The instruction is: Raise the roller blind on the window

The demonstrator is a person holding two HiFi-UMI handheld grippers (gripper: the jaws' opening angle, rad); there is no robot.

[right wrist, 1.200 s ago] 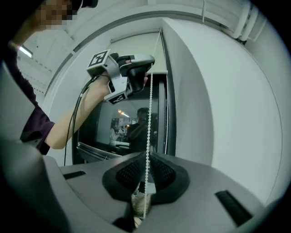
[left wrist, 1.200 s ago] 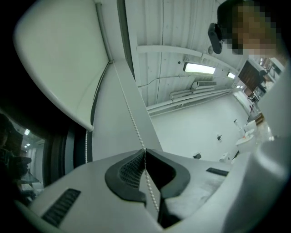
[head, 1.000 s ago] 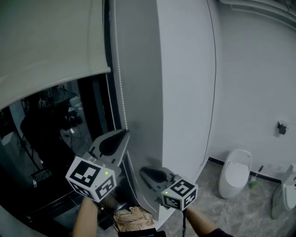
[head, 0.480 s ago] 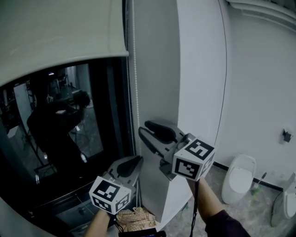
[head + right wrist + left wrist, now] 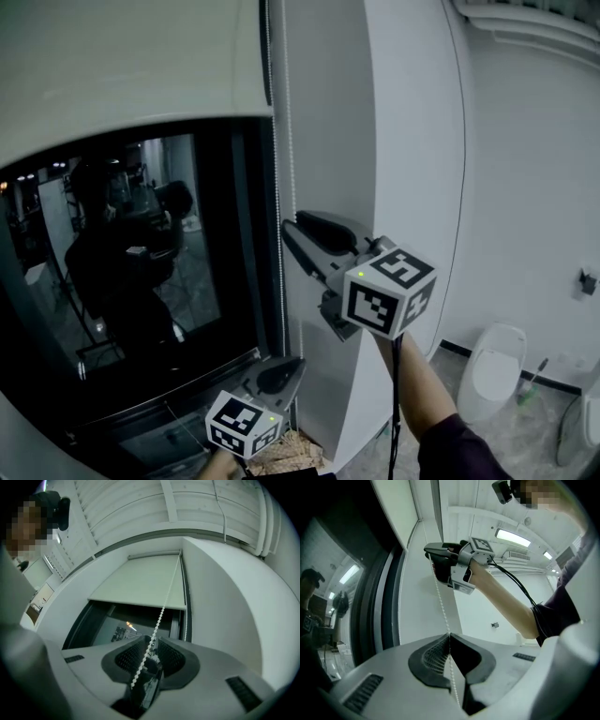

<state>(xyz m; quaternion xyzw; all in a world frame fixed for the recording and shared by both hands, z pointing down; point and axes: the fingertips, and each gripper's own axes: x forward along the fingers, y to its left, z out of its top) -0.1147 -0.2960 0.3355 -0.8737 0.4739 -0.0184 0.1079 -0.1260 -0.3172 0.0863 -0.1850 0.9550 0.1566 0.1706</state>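
The pale roller blind (image 5: 122, 75) covers the top of the dark window; the right gripper view shows the blind (image 5: 140, 585) from below. Its white bead chain (image 5: 284, 169) hangs along the window's right edge. My left gripper (image 5: 291, 361) is low, shut on the bead chain (image 5: 440, 597), which runs up out of its closed tips (image 5: 449, 637). My right gripper (image 5: 289, 230) is higher, at the chain. Its jaws (image 5: 152, 641) stand slightly apart, with the bead chain (image 5: 161, 613) passing between them. From the left gripper view the right gripper (image 5: 433, 555) sits above on the same chain.
The dark window glass (image 5: 141, 262) mirrors a person. A white wall column (image 5: 375, 141) stands right of the chain. At lower right a toilet (image 5: 494, 370) stands on the tiled floor with a brush (image 5: 530, 384) beside it. A woven thing (image 5: 286, 455) lies below the grippers.
My left gripper has gone down along the chain, staying shut on it. My right gripper has risen from beside the left one to well above it.
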